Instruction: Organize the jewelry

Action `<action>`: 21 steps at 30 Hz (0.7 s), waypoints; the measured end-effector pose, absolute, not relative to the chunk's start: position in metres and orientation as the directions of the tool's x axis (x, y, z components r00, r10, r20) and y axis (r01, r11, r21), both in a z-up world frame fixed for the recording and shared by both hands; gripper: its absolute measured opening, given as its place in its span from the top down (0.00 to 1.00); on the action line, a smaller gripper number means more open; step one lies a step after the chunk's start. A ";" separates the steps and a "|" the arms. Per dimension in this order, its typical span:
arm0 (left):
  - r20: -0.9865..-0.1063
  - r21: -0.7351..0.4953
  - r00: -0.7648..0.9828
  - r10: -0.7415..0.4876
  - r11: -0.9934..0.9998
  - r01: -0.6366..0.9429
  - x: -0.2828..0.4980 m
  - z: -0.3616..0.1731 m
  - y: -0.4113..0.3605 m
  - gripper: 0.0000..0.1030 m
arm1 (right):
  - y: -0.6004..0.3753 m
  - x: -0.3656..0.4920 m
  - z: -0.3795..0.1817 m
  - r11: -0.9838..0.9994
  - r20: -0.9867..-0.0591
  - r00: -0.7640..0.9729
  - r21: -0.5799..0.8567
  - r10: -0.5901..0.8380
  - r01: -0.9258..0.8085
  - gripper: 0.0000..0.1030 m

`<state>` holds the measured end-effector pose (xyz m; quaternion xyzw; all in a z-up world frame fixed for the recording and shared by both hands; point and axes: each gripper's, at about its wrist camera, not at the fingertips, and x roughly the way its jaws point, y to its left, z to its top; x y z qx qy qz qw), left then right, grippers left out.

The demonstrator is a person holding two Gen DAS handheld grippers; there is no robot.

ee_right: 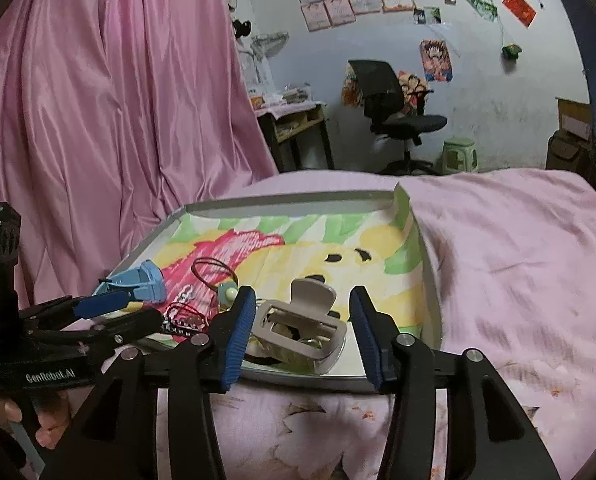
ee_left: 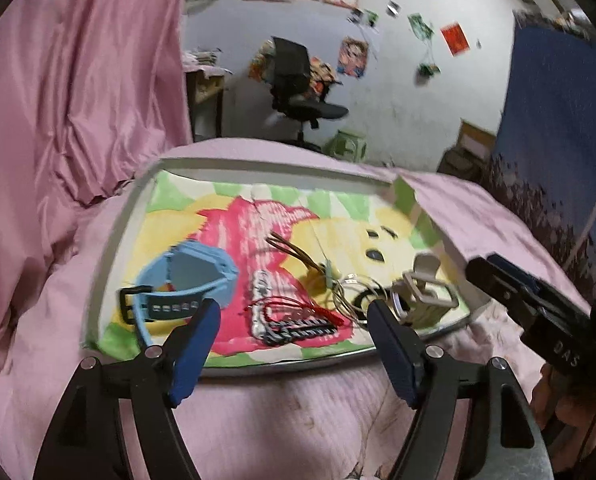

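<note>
- One shallow tray lined with a cartoon towel sits on the pink bed cover; in it lie one light-blue watch, one beige hair claw, one red cord loop, one brown cord loop and one woven band
- Thin wire rings – count unclear, blurred
- Left gripper: released, nothing between its blue pads, low over the tray's near edge
- Right gripper: released – the claw sits between its fingers, untouched
- Only the left view shows the band's full length; in the right view the left gripper covers most of it
</note>
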<state>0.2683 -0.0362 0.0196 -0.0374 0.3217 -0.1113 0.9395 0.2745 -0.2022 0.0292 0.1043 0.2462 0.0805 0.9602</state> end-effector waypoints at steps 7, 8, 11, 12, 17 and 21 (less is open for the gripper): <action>-0.500 -0.207 0.836 -0.225 0.969 0.138 0.244 0.034 -0.017 0.15 | -0.202 0.249 0.046 0.973 -0.397 0.902 0.213 0.171 -0.090 0.32; -0.492 -0.205 0.842 -0.220 0.970 0.134 0.240 0.036 -0.017 0.12 | -0.202 0.245 0.047 0.973 -0.391 0.905 0.214 0.168 -0.088 0.31; -0.460 -0.193 0.865 -0.202 0.973 0.125 0.225 0.041 -0.015 0.09 | -0.203 0.231 0.054 0.972 -0.377 0.912 0.217 0.165 -0.086 0.23; -0.450 -0.190 0.871 -0.198 0.974 0.123 0.219 0.043 -0.014 0.08 | -0.203 0.226 0.055 0.973 -0.372 0.914 0.216 0.162 -0.084 0.21; -0.394 -0.174 0.903 -0.170 0.979 0.108 0.189 0.047 -0.012 0.02 | -0.201 0.204 0.063 0.973 -0.349 0.924 0.216 0.153 -0.080 0.13; -0.371 -0.158 0.914 -0.161 0.981 0.109 0.169 0.048 -0.013 0.01 | -0.197 0.181 0.066 0.976 -0.326 0.935 0.202 0.142 -0.078 0.08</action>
